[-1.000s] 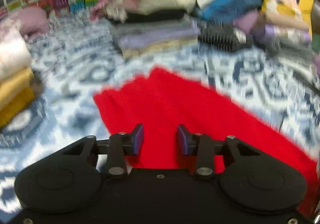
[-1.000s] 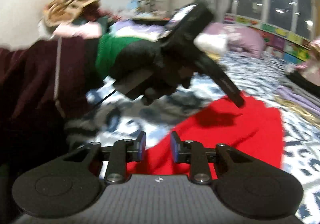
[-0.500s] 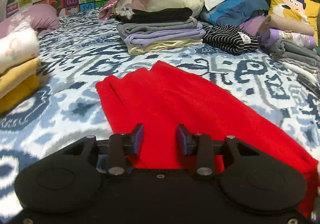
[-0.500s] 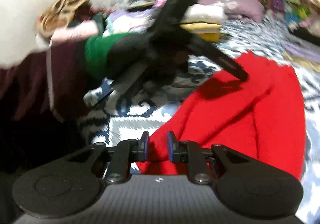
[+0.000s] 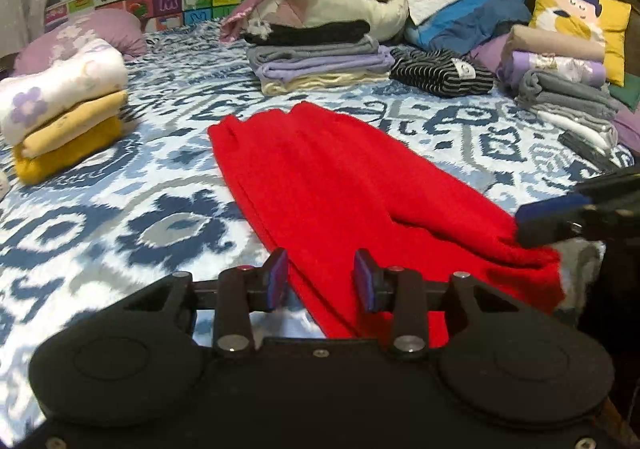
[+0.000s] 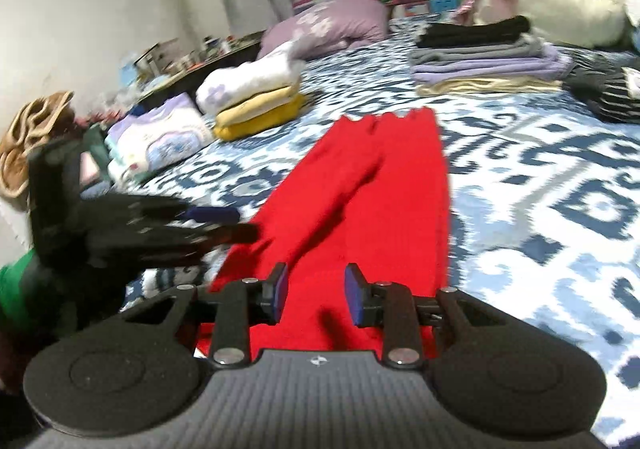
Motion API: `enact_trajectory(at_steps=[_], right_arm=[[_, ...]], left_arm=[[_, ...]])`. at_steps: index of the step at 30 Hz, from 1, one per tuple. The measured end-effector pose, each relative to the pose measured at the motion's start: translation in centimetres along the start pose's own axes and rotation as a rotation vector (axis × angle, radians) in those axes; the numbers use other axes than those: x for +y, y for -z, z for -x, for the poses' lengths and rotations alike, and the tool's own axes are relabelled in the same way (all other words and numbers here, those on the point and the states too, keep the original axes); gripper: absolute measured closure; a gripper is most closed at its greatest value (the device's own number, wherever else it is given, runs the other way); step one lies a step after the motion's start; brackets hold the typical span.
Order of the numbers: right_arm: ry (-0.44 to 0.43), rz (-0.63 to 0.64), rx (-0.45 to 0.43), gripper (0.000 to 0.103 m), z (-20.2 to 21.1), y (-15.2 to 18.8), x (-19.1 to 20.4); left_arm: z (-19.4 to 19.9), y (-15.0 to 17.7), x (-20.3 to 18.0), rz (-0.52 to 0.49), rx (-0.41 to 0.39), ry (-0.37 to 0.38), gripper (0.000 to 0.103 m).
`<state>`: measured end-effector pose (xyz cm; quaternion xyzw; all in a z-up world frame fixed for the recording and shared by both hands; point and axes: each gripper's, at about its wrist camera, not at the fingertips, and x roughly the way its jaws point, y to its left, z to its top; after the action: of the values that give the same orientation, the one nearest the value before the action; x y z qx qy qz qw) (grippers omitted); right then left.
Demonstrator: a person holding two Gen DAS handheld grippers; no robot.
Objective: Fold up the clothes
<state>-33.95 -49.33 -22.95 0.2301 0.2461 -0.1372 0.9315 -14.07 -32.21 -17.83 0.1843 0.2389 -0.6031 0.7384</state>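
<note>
Red knit garment (image 5: 332,185) lies lengthwise on the bed (image 5: 120,209), its near end under both claws. Left claw (image 5: 321,281) hangs released over the near left edge; right claw (image 6: 312,293) is likewise spread above the near hem, gripping nothing. It looks already folded into a long, narrow strip, so crosswise folds probably remain. The fabric is soft, fuzzy and thick, scalloped at the far end. Folded stacks (image 5: 320,61) sit beyond.
</note>
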Motion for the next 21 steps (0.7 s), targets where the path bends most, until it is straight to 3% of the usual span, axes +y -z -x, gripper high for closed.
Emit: enact_trajectory(at_steps=[2,6,9,13,21], right_arm=[[0.022,-0.017,-0.004,0.071,0.2,0.2,-0.6],[0.040,-0.034,0.009,0.071,0.1,0.8,-1.2],[0.057,-0.029,0.028,0.071,-0.2,1.3,-1.4],[0.073,-0.032,0.026,0.071,0.1,1.6,-1.5],[0.118,-0.033,0.038,0.066,0.2,1.9,-1.7]], left_arm=[[0.7,0.4,-0.9,-0.005,-0.003,0.015,0.075],[0.3,1.8,-1.7,-0.029,0.065,-0.005,0.082],[0.3,2.6,-2.1,-0.032,0.103,-0.019,0.083],[1.9,2.6,-2.9,-0.037,0.040,-0.005,0.084],[0.6,3.4,-4.2,-0.038,0.112,-0.005,0.081]])
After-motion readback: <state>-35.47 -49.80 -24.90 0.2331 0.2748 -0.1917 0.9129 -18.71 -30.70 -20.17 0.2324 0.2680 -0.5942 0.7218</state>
